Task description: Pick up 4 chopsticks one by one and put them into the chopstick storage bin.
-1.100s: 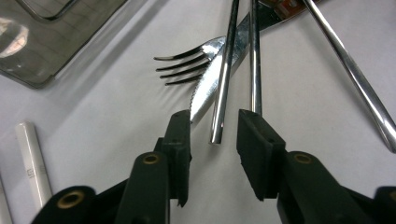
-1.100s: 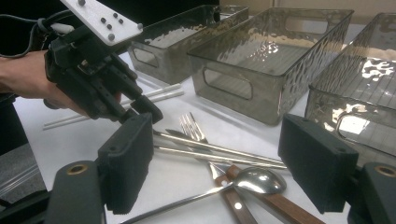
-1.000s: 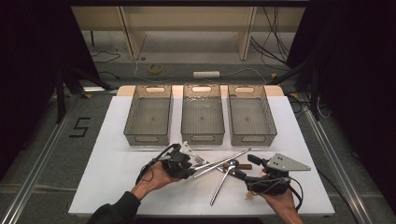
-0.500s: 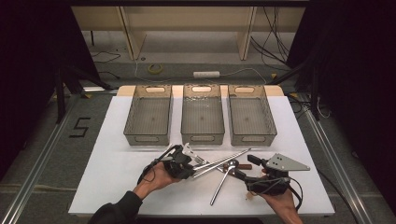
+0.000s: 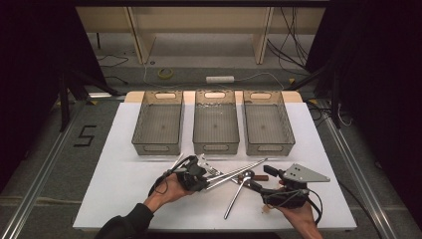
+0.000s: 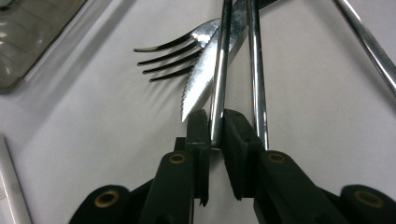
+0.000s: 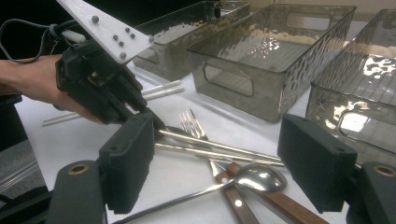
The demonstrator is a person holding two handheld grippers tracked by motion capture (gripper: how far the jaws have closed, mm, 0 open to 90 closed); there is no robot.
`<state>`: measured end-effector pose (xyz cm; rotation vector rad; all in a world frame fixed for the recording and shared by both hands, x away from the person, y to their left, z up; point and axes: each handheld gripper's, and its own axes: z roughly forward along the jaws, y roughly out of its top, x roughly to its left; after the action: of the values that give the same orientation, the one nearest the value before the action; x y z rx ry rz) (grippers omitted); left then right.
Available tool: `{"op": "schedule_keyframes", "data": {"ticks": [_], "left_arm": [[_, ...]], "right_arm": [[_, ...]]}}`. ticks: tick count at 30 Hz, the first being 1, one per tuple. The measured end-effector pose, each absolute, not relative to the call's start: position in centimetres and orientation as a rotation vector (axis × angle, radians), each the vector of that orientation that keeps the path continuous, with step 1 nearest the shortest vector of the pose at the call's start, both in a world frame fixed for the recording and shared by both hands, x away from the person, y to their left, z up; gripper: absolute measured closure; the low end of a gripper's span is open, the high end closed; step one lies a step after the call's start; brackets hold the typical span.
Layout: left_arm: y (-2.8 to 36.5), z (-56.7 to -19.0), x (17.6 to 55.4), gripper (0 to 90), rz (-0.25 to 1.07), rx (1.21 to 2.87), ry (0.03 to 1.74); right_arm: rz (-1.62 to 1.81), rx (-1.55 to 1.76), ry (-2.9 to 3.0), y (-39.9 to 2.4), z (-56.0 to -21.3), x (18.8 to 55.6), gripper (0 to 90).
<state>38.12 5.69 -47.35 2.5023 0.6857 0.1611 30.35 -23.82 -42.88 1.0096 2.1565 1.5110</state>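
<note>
Cutlery lies in a loose pile on the white table top (image 5: 124, 189). My left gripper (image 6: 215, 116) has just been closing and its pads now press on one of two thin metal chopsticks (image 6: 222, 60); the second one (image 6: 254, 70) runs free beside the right jaw. Just beyond the tips lie a fork (image 6: 177, 56) and a serrated knife (image 6: 205, 79). In the high view the left gripper (image 5: 199, 174) sits at the pile's left end. My right gripper (image 7: 219, 140) stands open and wide above a spoon (image 7: 254, 177) and a wooden handle (image 7: 280, 203), holding nothing.
Three smoky see-through bins (image 5: 159, 144) (image 5: 215, 147) (image 5: 268, 147) stand in a row behind the pile. Two white sticks (image 7: 159, 88) lie near the left hand. A long spoon handle (image 5: 234, 199) points toward the table's front edge.
</note>
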Motion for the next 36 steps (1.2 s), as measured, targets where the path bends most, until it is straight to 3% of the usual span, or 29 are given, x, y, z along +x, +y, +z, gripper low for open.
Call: {"op": "schedule_keyframes", "data": {"ticks": [15, 36], "left_arm": [[5.5, -47.3, 37.6, 83.7, 0.219, 2.511, 0.613], [6.8, -43.8, 36.4, 83.9, 0.219, 2.451, 0.571]], "right_arm": [[1.507, 1.011, 2.157, -23.8, -42.9, 30.3, 28.9], [1.509, 1.014, 2.145, -24.1, -42.8, 30.3, 29.2]]}}
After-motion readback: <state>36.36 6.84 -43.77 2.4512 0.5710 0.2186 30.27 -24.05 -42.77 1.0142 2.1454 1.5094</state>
